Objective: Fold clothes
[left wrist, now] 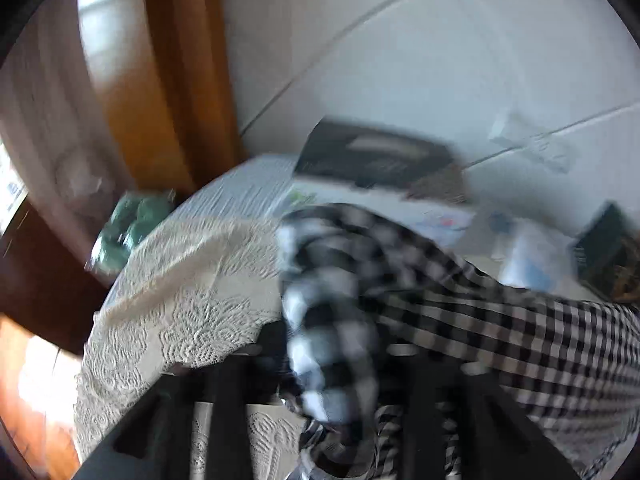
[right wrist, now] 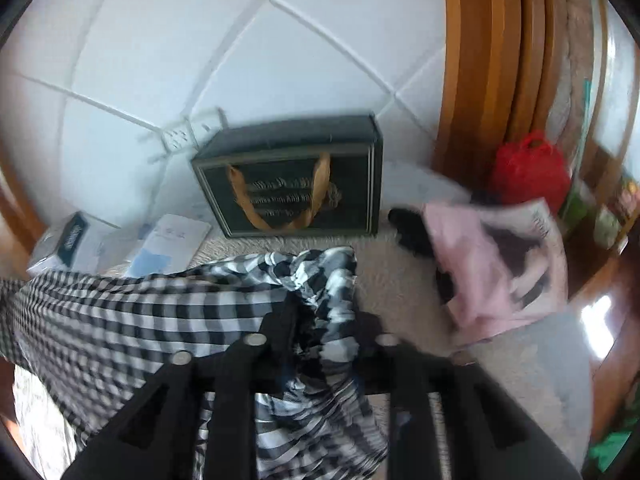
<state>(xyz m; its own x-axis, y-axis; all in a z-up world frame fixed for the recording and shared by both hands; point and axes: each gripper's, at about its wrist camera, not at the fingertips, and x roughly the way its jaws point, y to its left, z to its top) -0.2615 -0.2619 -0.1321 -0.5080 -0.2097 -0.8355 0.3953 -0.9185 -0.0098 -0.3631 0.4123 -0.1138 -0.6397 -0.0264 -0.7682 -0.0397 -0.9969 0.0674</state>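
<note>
A black-and-white checked garment (left wrist: 500,320) hangs stretched between my two grippers, above a table with a cream lace cloth (left wrist: 180,300). My left gripper (left wrist: 332,360) is shut on one bunched corner of it; the fabric wraps over the fingers and blurs. In the right wrist view the same checked garment (right wrist: 140,312) runs off to the left, and my right gripper (right wrist: 328,328) is shut on its other bunched corner. A pink garment (right wrist: 492,264) lies on the table to the right, apart from both grippers.
A dark gift bag with orange handles (right wrist: 296,184) stands against the white tiled wall. A red bag (right wrist: 528,168), a black item (right wrist: 412,228) and boxes with papers (right wrist: 80,240) sit at the table's back. A wooden door frame (left wrist: 176,72) stands at the left.
</note>
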